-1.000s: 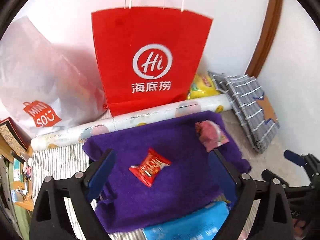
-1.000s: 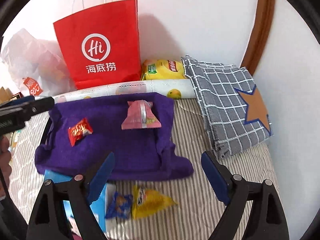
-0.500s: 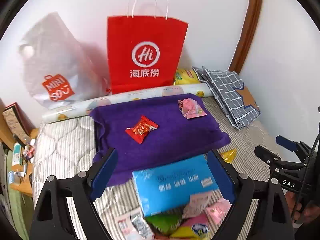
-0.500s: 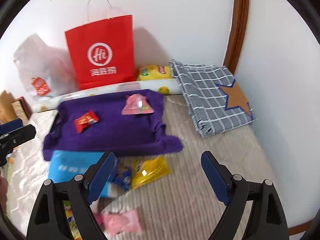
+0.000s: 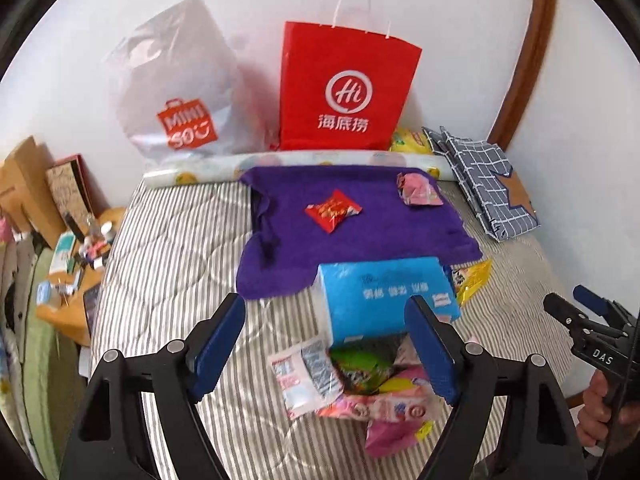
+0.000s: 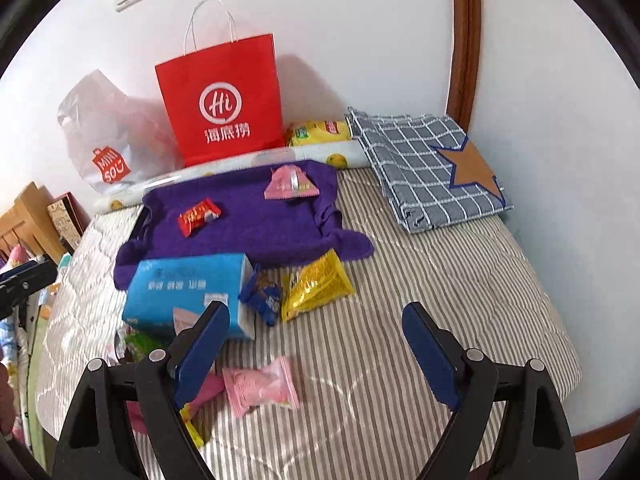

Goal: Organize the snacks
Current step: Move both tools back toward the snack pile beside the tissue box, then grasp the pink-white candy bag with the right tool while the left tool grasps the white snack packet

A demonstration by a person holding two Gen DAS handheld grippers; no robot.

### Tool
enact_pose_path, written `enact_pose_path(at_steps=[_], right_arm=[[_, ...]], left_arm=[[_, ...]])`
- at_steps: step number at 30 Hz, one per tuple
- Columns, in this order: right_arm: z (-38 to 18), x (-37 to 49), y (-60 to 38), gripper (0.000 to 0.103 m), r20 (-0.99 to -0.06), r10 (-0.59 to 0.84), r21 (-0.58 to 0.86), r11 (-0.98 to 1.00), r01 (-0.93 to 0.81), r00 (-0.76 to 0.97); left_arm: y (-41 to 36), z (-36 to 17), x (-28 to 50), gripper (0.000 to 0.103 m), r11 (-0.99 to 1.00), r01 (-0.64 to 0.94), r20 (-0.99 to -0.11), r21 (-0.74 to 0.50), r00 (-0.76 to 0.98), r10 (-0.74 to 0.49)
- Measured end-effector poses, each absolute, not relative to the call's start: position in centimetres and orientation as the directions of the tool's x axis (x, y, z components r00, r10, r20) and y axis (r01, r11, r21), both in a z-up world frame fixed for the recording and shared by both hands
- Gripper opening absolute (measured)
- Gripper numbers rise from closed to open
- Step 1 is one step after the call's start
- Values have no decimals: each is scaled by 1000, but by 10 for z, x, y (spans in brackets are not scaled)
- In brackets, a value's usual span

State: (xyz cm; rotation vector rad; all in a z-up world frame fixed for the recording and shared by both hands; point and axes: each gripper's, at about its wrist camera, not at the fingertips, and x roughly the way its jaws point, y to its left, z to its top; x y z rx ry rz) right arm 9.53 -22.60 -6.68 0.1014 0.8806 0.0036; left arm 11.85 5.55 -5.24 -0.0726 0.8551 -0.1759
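Bed [image 5: 168,240]: snacks [image 5: 360,376] between left gripper [image 5: 328,344] fingers

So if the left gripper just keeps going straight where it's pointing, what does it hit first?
Most likely the loose pile of snack packets lying between its closing jaws, just in front of the blue tissue pack. Depth is hard to judge, so it could graze that pack instead.

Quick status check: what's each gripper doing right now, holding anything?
Left gripper: jaws closing, nothing gripped; it hangs over the snack pile.
Right gripper: open, empty, above the striped bedding.
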Motion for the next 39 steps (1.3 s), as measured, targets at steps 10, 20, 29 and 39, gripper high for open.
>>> enact_pose_path(at_steps=[10,20,29,39], right_arm=[[-113,89,-210,58,-812,135,151,988,-19,567],[-152,94,-190,55,-848,175,159,984,-74,500],[-174,104,-181,55,-869,224,200,975,-101,442],[-179,105,-175,38,-860,238,188,970,-153,451]], left_arm=[[69,-73,105,81,978,123,-769,-167,605,-208],[83,-99,110,81,978,119,-809,-173,550,-210],[87,-113,118,81,973,124,-824,-192,518,-229],[92,-134,121,81,978,99,-851,-182,483,-207]])
